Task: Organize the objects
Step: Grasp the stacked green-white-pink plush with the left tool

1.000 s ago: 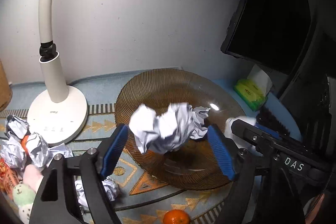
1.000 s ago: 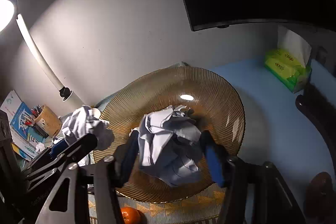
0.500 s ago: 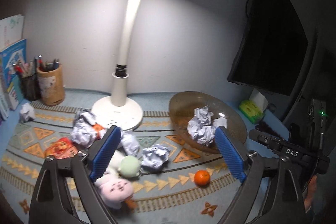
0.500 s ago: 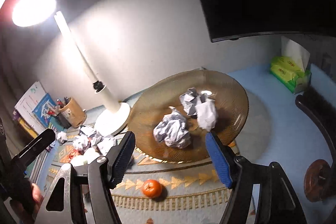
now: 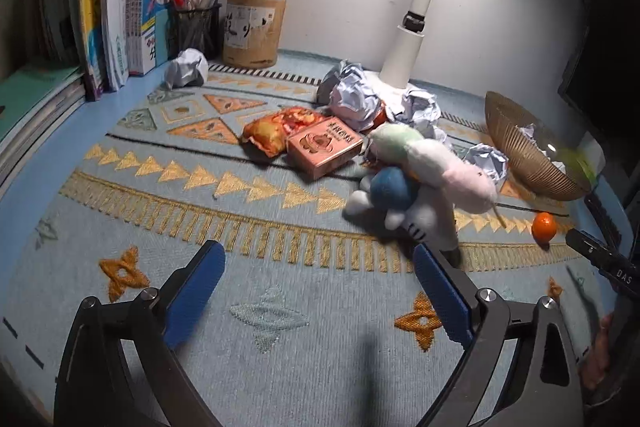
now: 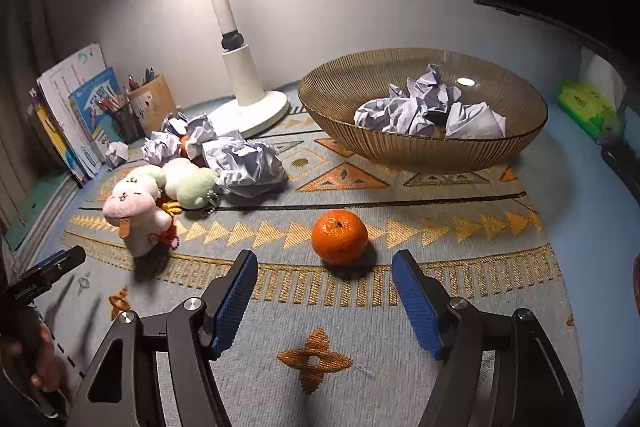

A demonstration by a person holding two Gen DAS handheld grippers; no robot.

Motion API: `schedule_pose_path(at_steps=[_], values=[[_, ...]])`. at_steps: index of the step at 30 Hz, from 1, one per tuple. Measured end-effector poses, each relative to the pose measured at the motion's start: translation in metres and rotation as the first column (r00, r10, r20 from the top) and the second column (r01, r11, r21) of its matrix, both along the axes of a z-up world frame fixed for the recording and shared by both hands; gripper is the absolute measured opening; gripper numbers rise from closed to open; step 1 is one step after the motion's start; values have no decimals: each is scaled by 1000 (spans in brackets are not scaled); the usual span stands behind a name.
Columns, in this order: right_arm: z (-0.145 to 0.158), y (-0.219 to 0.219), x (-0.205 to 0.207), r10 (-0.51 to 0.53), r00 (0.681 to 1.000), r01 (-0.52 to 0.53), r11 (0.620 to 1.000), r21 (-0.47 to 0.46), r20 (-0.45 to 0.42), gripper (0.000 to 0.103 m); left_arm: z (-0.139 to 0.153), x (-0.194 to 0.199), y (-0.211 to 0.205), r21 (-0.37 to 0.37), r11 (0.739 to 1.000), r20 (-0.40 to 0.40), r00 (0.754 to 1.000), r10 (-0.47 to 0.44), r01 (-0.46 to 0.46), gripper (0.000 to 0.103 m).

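Both paper balls now dropped in bowl; left tool empty, jaws closing from wide, right tool half-open, empty, behind orange; more crumpled paper remains on table.

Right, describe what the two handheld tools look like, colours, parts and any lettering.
Both match: the left tool and right tool have black angular frames with triangular cut-outs, silver round pivot bolts, and two fingers faced with ribbed blue pads. In the left wrist view, the right tool's black body carries white lettering "DAS". No cables show.
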State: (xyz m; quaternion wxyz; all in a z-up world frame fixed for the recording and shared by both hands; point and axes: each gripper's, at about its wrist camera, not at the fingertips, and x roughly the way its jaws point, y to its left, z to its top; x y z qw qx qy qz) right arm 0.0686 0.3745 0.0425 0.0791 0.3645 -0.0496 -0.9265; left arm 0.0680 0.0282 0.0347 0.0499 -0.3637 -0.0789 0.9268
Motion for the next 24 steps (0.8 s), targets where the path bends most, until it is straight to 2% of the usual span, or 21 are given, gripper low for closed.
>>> schedule_pose_path(at_steps=[2, 4, 6, 8, 11, 14, 15, 16, 18, 19, 20, 22, 24], values=[[-3, 1, -3, -11, 1000, 11, 1000, -1, 14, 68, 1, -1, 5, 9, 1000, 7, 1000, -22, 22, 95], [-4, 5, -5, -14, 999, 14, 1000, -19, 29, 68, 5, -5, 13, 67, 997, 17, 999, -46, 45, 95], [-1, 9, -7, -16, 999, 18, 999, -41, 44, 68, 20, -15, 26, 99, 993, 14, 998, -67, 65, 95], [3, 9, -13, -31, 997, 32, 999, -13, 66, 68, 36, -30, 41, 113, 991, 10, 997, -73, 71, 95], [4, 7, -28, -18, 994, 16, 1000, 20, 105, 68, 47, -59, 63, 68, 997, 34, 999, -33, 31, 96], [-5, 5, -43, -4, 990, 0, 1000, 24, 143, 68, 40, -80, 87, -15, 1000, 76, 997, -14, 15, 95], [-9, 3, -46, -4, 989, 0, 1000, 31, 146, 68, 36, -85, 94, -53, 999, 90, 996, -3, 8, 89], [-13, 2, -48, -7, 988, 2, 999, 36, 152, 68, 31, -90, 100, -91, 996, 104, 995, 3, 6, 71], [-19, 0, -51, -16, 988, 10, 999, 40, 156, 68, 20, -95, 107, -141, 990, 137, 990, 17, 2, 56], [-20, -1, -52, -22, 987, 13, 998, 56, 158, 68, 18, -95, 107, -158, 987, 122, 992, 22, -3, 51], [-19, -3, -52, -26, 989, 15, 997, 74, 148, 67, 17, -92, 107, -170, 985, 101, 995, 20, -2, 49], [-19, -7, -52, -7, 991, -5, 996, 87, 135, 58, 18, -85, 103, -148, 989, 80, 997, -9, 21, 46], [-23, -15, -53, 13, 987, -32, 992, 118, 158, 37, 23, -73, 97, -109, 992, 35, 997, -67, 71, 45]])
